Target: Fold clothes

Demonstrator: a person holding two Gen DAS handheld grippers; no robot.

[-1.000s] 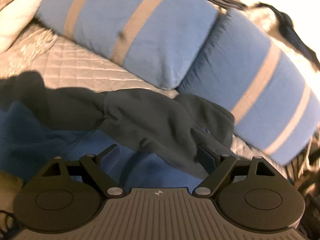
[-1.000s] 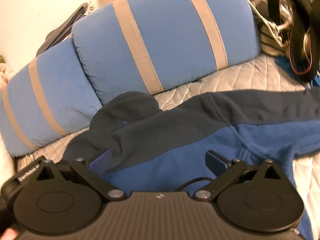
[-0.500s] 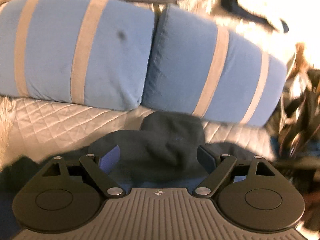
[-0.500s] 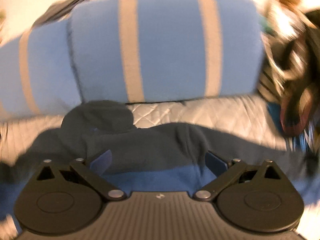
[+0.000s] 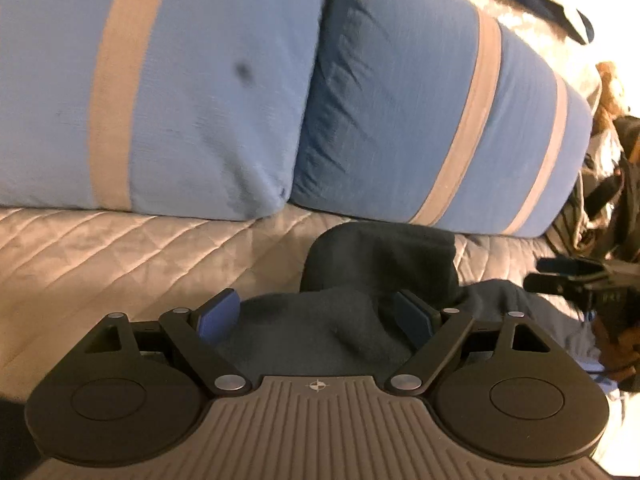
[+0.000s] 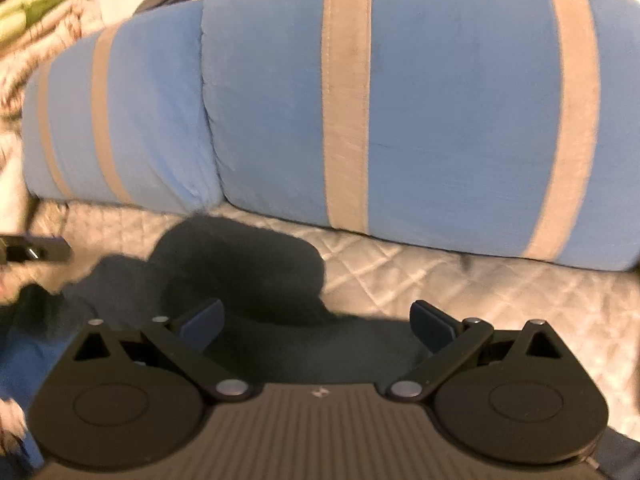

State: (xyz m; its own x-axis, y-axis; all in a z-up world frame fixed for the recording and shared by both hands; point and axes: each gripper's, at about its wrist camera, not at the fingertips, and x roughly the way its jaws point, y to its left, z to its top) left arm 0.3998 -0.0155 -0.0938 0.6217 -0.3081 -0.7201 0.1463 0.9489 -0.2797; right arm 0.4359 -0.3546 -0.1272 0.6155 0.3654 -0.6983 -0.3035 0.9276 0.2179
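Note:
A dark navy and blue fleece hoodie (image 5: 360, 280) lies on the quilted bed, its rounded hood pointing toward the pillows. My left gripper (image 5: 316, 314) is open, its blue pads either side of a raised fold of dark fleece at the shoulder. My right gripper (image 6: 316, 322) is open over the dark fleece (image 6: 248, 268) just below the hood, with the blue body panel (image 6: 24, 360) at the lower left. The right gripper's tip shows at the right in the left wrist view (image 5: 576, 276); the left gripper's tip shows at the left in the right wrist view (image 6: 36, 250).
Two light blue pillows with tan stripes (image 5: 200, 100) (image 6: 440, 120) lean along the back of the beige quilted bedspread (image 5: 120, 264). A heap of dark straps and clothes (image 5: 608, 184) lies at the bed's right. A pale patterned blanket (image 6: 32, 32) lies at the far left.
Both grippers have swung toward the hood end of the hoodie and come closer to the fabric. Both stay open. The hoodie looks unmoved.

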